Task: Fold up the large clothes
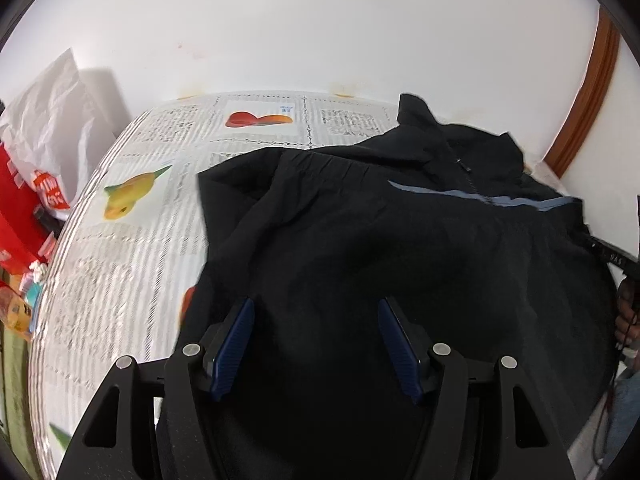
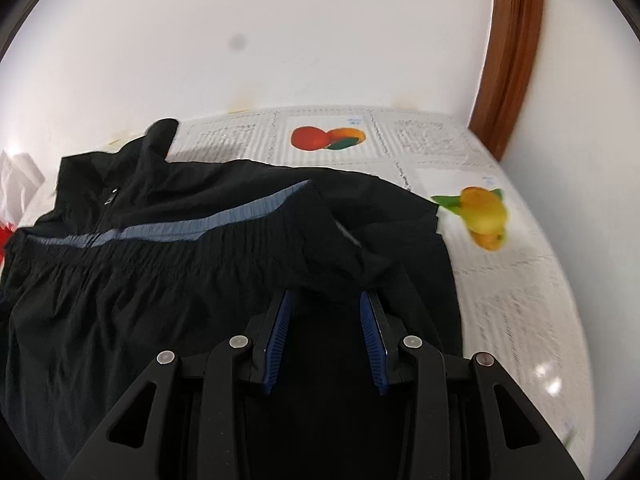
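Black jacket (image 1: 360,216) lies spread on the surface (image 1: 132,240) in front of you, its collar toward the far white wall (image 1: 280,32) and its body running back under both of your tongs. The surface wears a cloth printed with grey text blocks and fruit pictures, among them a yellow fruit with a green leaf (image 1: 128,196). A grey-blue stripe (image 1: 480,200) crosses the chest, cut by the dark zipper (image 1: 464,168); in the right wrist view the same stripe (image 2: 192,228) runs above a gathered, elasticated hem (image 2: 160,268) that has been laid over the chest.

Your left tongs (image 1: 316,308) hang over the dark cloth with the blue pads (image 1: 236,344) spread wide apart and nothing between them. Your right tongs (image 2: 326,300) are also parted, less widely, and a bunched fold of the jacket (image 2: 352,256) sits right at the tips of the blue pads (image 2: 278,336); whether the tips touch that fold you cannot tell, but the pads are not clamped on it.

In the left wrist view, a white plastic bag (image 1: 52,120) and a red package (image 1: 20,200) stand off the left edge of the surface. A brown wooden door frame (image 2: 508,60) rises at the far right corner. Both views are a little blurred.
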